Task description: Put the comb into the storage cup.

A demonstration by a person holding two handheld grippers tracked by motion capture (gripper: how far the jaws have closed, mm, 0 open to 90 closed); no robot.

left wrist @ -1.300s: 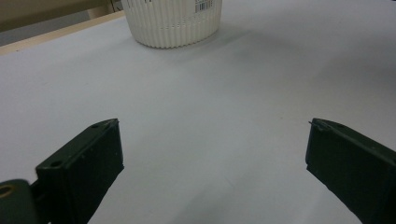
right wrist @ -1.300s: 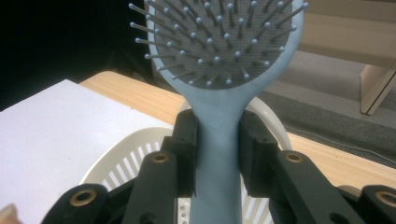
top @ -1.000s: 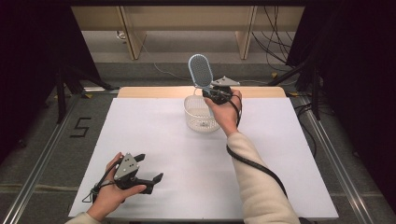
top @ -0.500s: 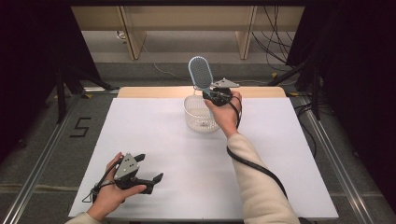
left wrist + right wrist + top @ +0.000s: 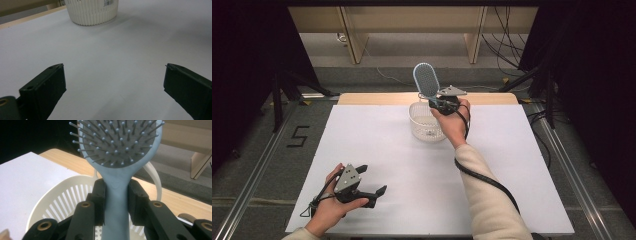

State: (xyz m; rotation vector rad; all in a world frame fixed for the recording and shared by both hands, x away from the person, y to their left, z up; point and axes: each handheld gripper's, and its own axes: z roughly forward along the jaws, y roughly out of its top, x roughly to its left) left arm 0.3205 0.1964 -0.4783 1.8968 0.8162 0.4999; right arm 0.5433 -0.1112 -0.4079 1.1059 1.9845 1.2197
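gripping a light blue hairbrush (image 5: pixel 427 82) by its handle, the right gripper (image 5: pixel 443 103) sits at the far middle of the white table (image 5: pixel 377 145), directly over a white slotted basket (image 5: pixel 424 122). in the right gripper view the 2 black jaws are clamped on either side of the brush (image 5: pixel 117 195) handle just below the head, pads pressed to it, so the fingers are clenched on the brush. the brush stands upright, its oval head above the jaws, the bristled face turned toward that camera, and the basket (image 5: pixel 62 195) lies below and behind the handle, its slotted wall and a curved white handle in sight. in the high view the brush head rises above the far rim of the basket, against the grey floor beyond the table's wooden edge.

the left gripper (image 5: pixel 371 186) rests on the table at the near left corner, held in the person's left hand (image 5: pixel 329 207), well apart from the basket. its 2 jaws stand wide apart, released, with nothing but bare table surface between them in the left gripper view; the basket (image 5: pixel 92 11) shows far ahead at the top, with a barcode label on its ribbed wall.
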